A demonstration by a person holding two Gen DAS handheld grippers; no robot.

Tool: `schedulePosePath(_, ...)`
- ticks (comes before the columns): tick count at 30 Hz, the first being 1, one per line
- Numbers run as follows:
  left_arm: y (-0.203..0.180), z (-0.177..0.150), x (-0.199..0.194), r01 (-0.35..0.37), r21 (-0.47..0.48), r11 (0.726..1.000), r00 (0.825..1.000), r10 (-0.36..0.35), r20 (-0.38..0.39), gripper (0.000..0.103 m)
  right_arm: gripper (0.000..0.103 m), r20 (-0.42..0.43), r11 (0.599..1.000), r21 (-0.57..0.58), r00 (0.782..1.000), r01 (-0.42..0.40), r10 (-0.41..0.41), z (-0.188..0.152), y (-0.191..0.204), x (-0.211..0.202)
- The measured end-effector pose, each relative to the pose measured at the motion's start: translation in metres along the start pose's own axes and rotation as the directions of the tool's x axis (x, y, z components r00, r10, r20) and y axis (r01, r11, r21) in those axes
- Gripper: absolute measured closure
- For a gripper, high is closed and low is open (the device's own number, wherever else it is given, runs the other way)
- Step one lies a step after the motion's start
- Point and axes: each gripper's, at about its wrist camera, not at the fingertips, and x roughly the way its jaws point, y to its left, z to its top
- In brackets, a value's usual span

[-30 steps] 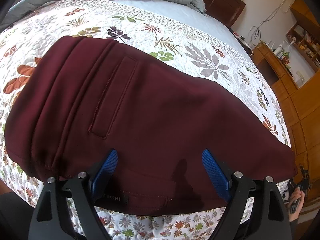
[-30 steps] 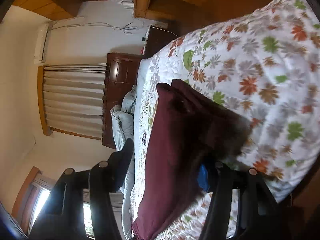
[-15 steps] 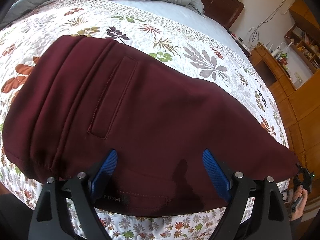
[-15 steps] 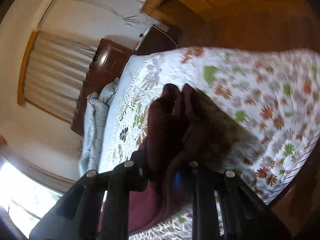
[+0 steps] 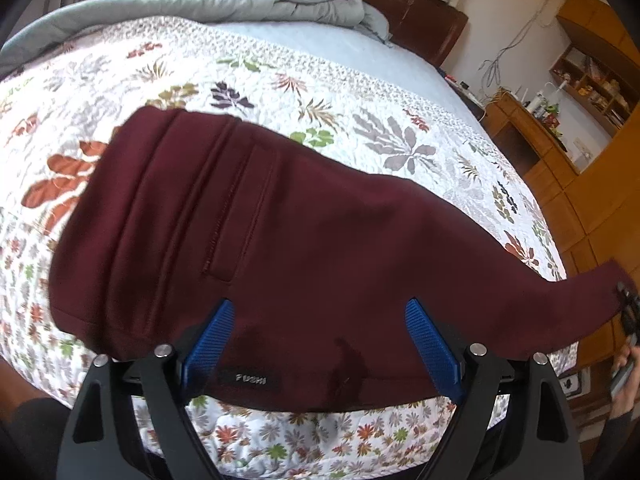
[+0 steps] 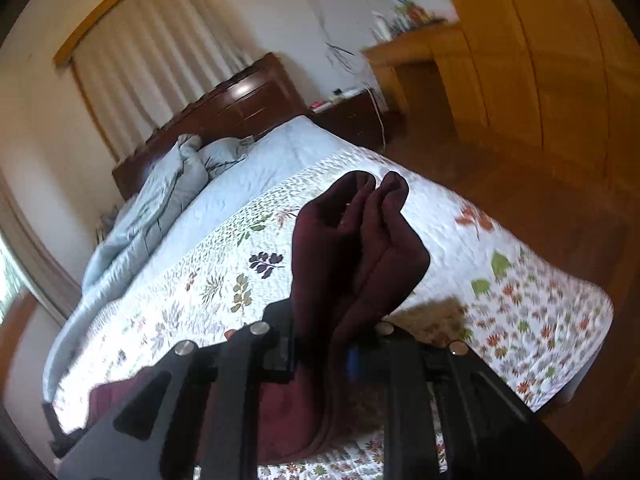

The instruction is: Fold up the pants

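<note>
Floral quilt [image 5: 360,92] covers the bed, a grey duvet [image 5: 240,0] bunched at its head. From the left wrist, maroon pants [image 5: 280,240] lie across the quilt; the left gripper [image 5: 320,344] holds its blue fingers [image 5: 206,340] wide apart above the waistband. From the right wrist, the right gripper [image 6: 324,344] has just closed, pinching the pants' leg ends [image 6: 352,248] lifted off the bed.

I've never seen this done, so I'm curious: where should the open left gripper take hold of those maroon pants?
The waistband end, coming from the near edge of the bed. It lies flat and thick there, while the right gripper already pinches the bunched leg cuffs.
</note>
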Motion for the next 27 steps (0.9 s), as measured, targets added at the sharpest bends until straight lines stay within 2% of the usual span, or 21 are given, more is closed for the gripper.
schedulePosePath(10,0.014,-0.006,-0.035,-0.055,0.079,0.995,0.994,0.047,0.099,0.015,0.087,0.040,0.964,-0.261,0.998,0.054,-0.045,-0.011,0.098,-0.015)
schedulePosePath(18,0.026,-0.016,-0.059,-0.106,0.121,0.987,0.978,0.082,0.190,0.015,0.087,0.032,0.918,-0.394,0.999,0.033,-0.022,-0.028,0.163,-0.007)
schedulePosePath(27,0.044,-0.022,-0.069,-0.033,0.081,0.996,0.976,0.015,0.218,0.015,0.087,-0.016,0.847,-0.531,1.000,0.005,-0.016,-0.059,0.230,0.010)
